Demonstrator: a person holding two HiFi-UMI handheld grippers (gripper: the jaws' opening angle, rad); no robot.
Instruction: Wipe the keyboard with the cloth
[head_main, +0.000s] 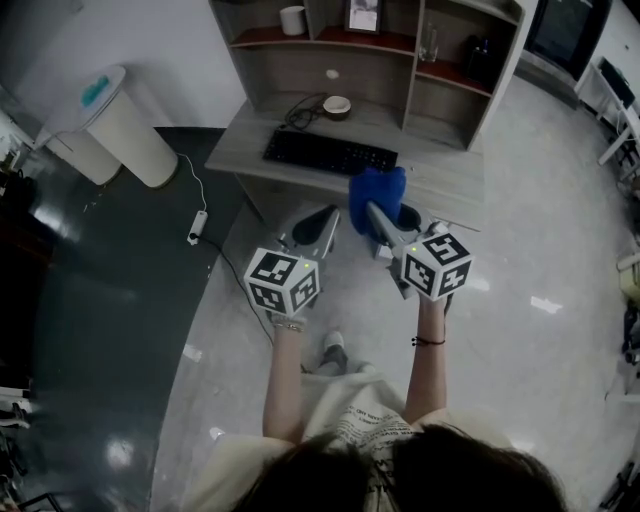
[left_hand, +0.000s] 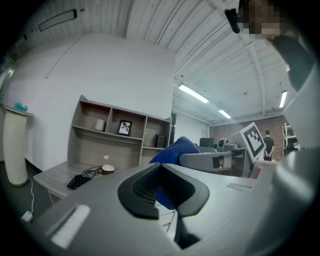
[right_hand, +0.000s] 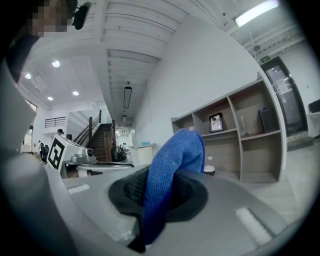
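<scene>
A black keyboard (head_main: 330, 152) lies on the grey desk (head_main: 450, 185), and it shows small at the desk's left (left_hand: 77, 181) in the left gripper view. My right gripper (head_main: 385, 222) is shut on a blue cloth (head_main: 378, 188), held in the air just in front of the desk's edge, near the keyboard's right end. In the right gripper view the cloth (right_hand: 177, 155) stands up from between the pads of my right gripper (right_hand: 165, 185). My left gripper (head_main: 318, 224) hangs beside it, to the left, shut and holding nothing (left_hand: 162, 167). The cloth (left_hand: 172, 150) shows behind it.
The desk carries a shelf unit (head_main: 400, 45) with a white cup (head_main: 292, 20), a photo frame (head_main: 362, 15) and a glass (head_main: 428, 45). A small round dish (head_main: 337, 105) and black cables (head_main: 300, 112) lie behind the keyboard. A white bin (head_main: 120, 125) and power strip (head_main: 197, 225) are left.
</scene>
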